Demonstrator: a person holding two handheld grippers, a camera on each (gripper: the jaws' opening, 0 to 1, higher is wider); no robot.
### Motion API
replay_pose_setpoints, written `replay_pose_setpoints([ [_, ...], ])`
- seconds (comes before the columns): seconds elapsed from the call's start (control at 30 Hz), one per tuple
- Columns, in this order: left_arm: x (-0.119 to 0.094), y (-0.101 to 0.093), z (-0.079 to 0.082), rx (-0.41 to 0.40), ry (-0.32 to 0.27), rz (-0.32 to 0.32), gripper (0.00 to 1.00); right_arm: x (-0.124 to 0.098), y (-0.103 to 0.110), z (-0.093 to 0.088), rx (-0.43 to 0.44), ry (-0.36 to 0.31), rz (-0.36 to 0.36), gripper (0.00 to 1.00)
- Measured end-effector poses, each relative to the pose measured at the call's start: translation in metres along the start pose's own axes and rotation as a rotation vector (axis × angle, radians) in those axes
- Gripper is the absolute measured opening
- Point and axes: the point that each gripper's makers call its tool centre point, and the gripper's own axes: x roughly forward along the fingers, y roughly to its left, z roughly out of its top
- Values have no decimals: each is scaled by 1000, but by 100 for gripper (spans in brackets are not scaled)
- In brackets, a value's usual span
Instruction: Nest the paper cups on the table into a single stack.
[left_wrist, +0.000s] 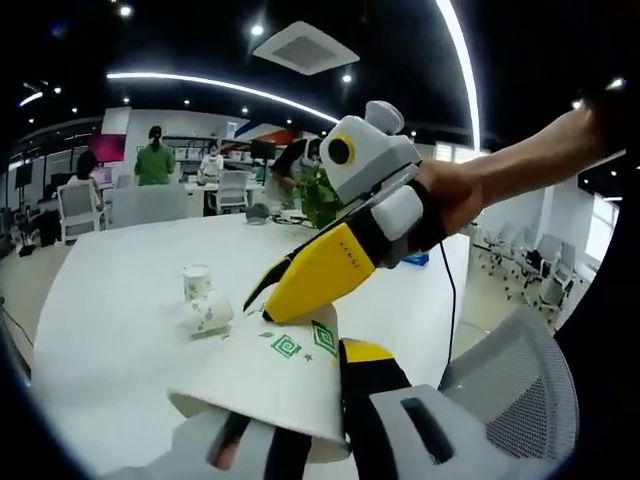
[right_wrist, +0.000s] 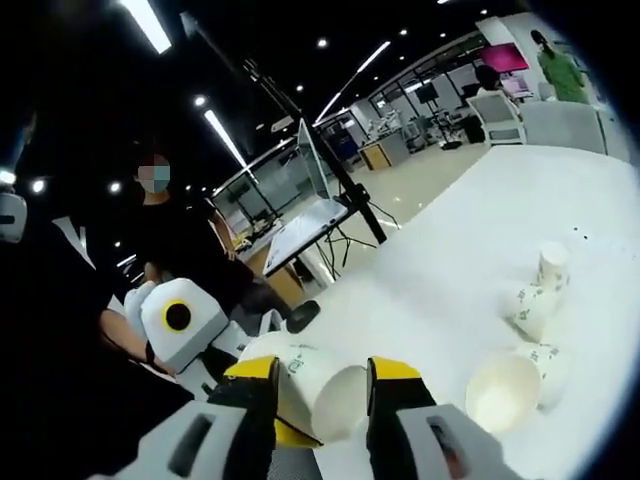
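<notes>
L gripper (left_wrist: 300, 420) closed on rim of paper cup (left_wrist: 275, 375) | R gripper (right_wrist: 320, 400) jaws around second cup (right_wrist: 315, 385), grip state unclear | more cups (right_wrist: 535, 295) on table (right_wrist: 430, 290) at 2 o'clock | judged light, thin, crushable: hold gently at sidewall.

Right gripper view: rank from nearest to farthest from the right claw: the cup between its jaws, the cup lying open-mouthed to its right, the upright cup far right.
1. Held cup, between the right claw's jaws.
2. Lying cup, on the table just right of the claw.
3. Upright cup, farther up the table, far right.
</notes>
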Motion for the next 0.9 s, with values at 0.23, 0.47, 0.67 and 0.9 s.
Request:
replay_pose_setpoints([
  [0.23,-2,-2,-3,10,25,-16,0,2,2,-7,-32,30,-14,34],
  [0.47,-3,1,-10,24,65,-25,0,-3,-9,-11,-71,43,-84,37],
  [0.67,-4,10,-7,57,95,-28,0,-16,-18,-14,-104,48,-172,42],
  [0.9,3,19,-6,105,147,-46,0,-40,-31,-18,-129,33,-259,50],
])
